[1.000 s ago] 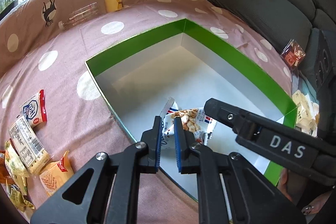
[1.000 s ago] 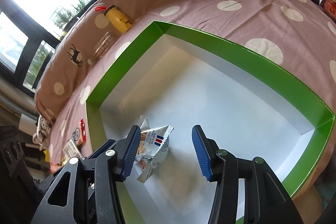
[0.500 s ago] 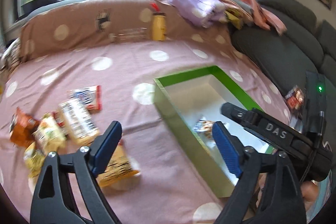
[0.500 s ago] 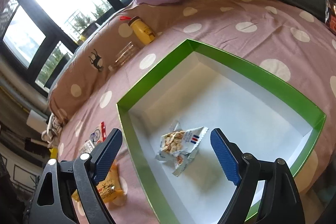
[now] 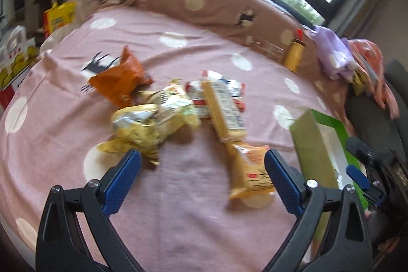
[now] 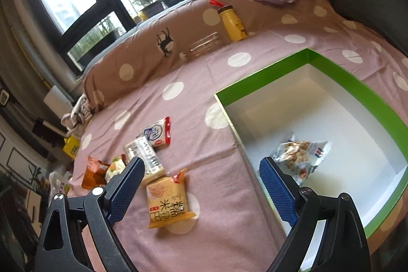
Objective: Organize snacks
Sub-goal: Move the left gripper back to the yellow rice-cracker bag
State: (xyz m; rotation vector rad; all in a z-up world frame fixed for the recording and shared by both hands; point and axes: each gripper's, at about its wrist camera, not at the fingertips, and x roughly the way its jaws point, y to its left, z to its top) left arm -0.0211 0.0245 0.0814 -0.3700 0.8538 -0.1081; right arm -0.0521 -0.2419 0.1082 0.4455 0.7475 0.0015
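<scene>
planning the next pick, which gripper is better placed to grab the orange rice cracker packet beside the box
Left, probably. The left gripper is open, facing the snack pile, with the orange packet just inside its right finger. The right gripper is open too, but straddles the green box edge.

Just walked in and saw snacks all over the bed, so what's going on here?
Someone is sorting snack packets into a green box with a pair of tongs in each hand. One nut packet already lies inside the box. The other packets lie on the spotted pink cover beside it, including an orange cracker packet nearest the box. Both the left tongs and right tongs are open and hold nothing.
</scene>
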